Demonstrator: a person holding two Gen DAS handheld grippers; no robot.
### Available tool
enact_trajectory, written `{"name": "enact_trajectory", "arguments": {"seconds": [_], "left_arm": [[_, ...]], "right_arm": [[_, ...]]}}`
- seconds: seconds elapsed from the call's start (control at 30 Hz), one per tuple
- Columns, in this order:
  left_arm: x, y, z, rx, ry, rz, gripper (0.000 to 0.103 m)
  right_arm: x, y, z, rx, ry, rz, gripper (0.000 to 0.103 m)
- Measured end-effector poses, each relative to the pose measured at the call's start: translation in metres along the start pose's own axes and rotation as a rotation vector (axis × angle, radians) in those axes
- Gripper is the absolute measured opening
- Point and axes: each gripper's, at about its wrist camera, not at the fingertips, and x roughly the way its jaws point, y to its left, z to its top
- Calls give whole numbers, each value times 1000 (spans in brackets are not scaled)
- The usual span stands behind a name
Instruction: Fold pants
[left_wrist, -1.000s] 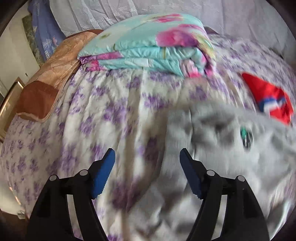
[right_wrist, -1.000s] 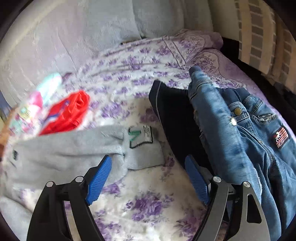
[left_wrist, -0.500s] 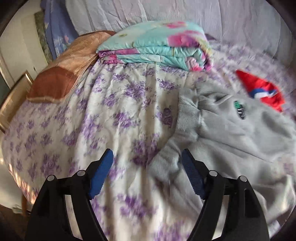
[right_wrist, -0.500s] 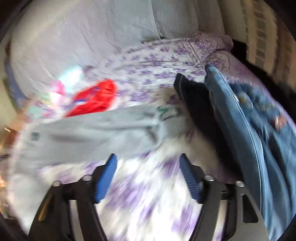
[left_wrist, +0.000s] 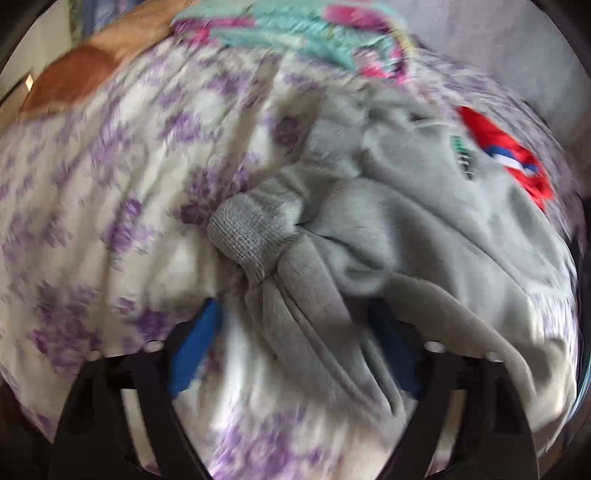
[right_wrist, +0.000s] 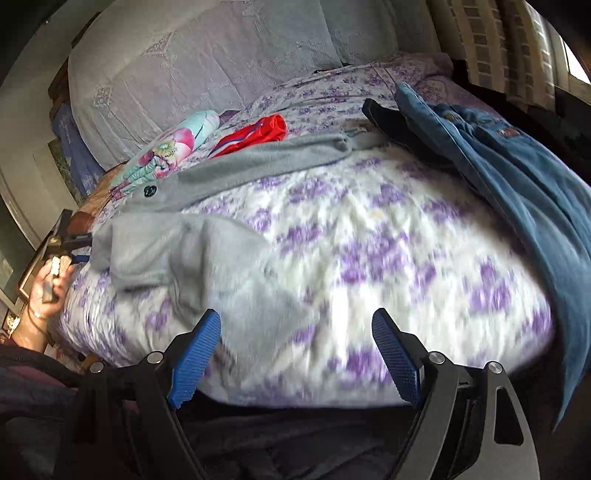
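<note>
Grey sweatpants (left_wrist: 424, 229) lie crumpled on the flowered bed, one ribbed cuff (left_wrist: 251, 236) nearest me. In the left wrist view the left gripper (left_wrist: 295, 325) is open, its blue pads (left_wrist: 195, 343) on either side of a grey leg; the right pad is partly hidden by cloth. In the right wrist view the pants (right_wrist: 207, 236) stretch from the near left towards the far middle. The right gripper (right_wrist: 295, 332) is open and empty at the bed's near edge, just right of the grey cloth. The left gripper (right_wrist: 79, 240) shows at the pants' left end.
A folded turquoise floral quilt (left_wrist: 303, 33) and a red garment (left_wrist: 506, 155) lie beyond the pants. Blue jeans (right_wrist: 517, 173) and a dark garment (right_wrist: 391, 122) lie at the bed's right. A brown cushion (left_wrist: 74, 77) sits far left. A padded headboard (right_wrist: 221, 55) stands behind.
The left gripper moved forward and down onto the grey pant leg, which now lies between its pads. The right gripper drew back to the bed's near edge. The pants are more bunched.
</note>
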Motion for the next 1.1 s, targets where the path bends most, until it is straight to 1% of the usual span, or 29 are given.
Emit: {"name": "enact_trajectory", "arguments": {"seconds": [0.07, 0.1, 0.13, 0.17, 0.2, 0.23, 0.27, 0.3, 0.33, 0.37, 0.4, 0.43, 0.47, 0.5, 0.53, 0.6, 0.63, 0.67, 0.7, 0.73, 0.8, 0.83, 0.9, 0.93, 0.97, 1.0, 1.03, 1.07, 1.1], "left_arm": [[7, 5, 5, -74, -9, -24, 91], [6, 5, 7, -91, -15, -31, 87], [3, 4, 7, -98, -24, -44, 60], [-1, 1, 7, -96, -32, -66, 46], [-9, -3, 6, -90, -51, -51, 33], [-16, -4, 4, -87, -71, -48, 24], [-22, -3, 2, -87, -85, -58, 21], [-28, 2, 0, -101, -91, -86, 18], [-33, 7, -1, -113, -86, -117, 16], [-39, 10, -3, -121, -86, -132, 16], [-44, 13, -6, -119, -92, -126, 15], [-45, 15, -4, -117, -98, -121, 14], [-47, 17, -4, -119, -103, -117, 14], [-50, 21, -4, -128, -105, -110, 13], [-52, 24, -3, -137, -106, -108, 12], [-62, 35, -2, -159, -123, -96, 11], [-69, 39, -1, -171, -130, -103, 11], [-79, 44, -4, -184, -134, -131, 11], [-88, 45, -9, -180, -137, -144, 11], [-96, 45, -14, -167, -147, -134, 11], [-112, 41, -37, -133, -178, -113, 11], [-113, 40, -48, -127, -177, -107, 11], [-105, 38, -77, -106, -158, -84, 13], [-95, 39, -88, -100, -142, -71, 15], [-79, 41, -99, -97, -110, -59, 16], [-69, 45, -105, -106, -90, -61, 19], [-64, 51, -110, -117, -81, -76, 20], [-65, 55, -113, -126, -86, -97, 22], [-72, 57, -114, -126, -100, -107, 30]], "right_arm": [[-2, -4, -15, 24, 0, 16, 86], [-1, -4, -21, 32, 3, 27, 86], [2, -3, -28, 42, 11, 39, 86], [6, -1, -33, 46, 22, 65, 86], [8, 2, -35, 41, 24, 86, 86], [13, 8, -35, 30, 16, 107, 86], [17, 10, -35, 31, 7, 127, 86], [26, 11, -33, 47, 11, 175, 84], [33, 12, -31, 66, 21, 204, 80], [44, 12, -28, 89, 46, 230, 58], [59, 13, -25, 100, 86, 239, 22], [65, 14, -23, 87, 87, 226, 9], [68, 18, -18, 48, 73, 222, 6], [65, 22, -12, -5, 38, 212, 6], [59, 25, 0, -57, -1, 176, 6], [44, 19, 29, -71, -56, 156, 5], [26, 11, 51, -79, -115, 127, 5], [8, 4, 68, -81, -154, 124, 5], [-4, -1, 79, -84, -172, 135, 5], [-20, -5, 90, -109, -180, 129, 5], [-29, -11, 96, -142, -149, 106, 5], [-24, -21, 92, -139, -88, 99, 5], [-4, -39, 71, -131, 15, 68, 5], [16, -47, 54, -133, 86, 43, 6], [33, -54, 37, -135, 147, 39, 6], [42, -59, 24, -135, 172, 38, 9], [44, -65, 13, -115, 149, 49, 9], [37, -71, 12, -79, 121, 66, 15], [30, -75, 13, -54, 99, 60, 25]]}}
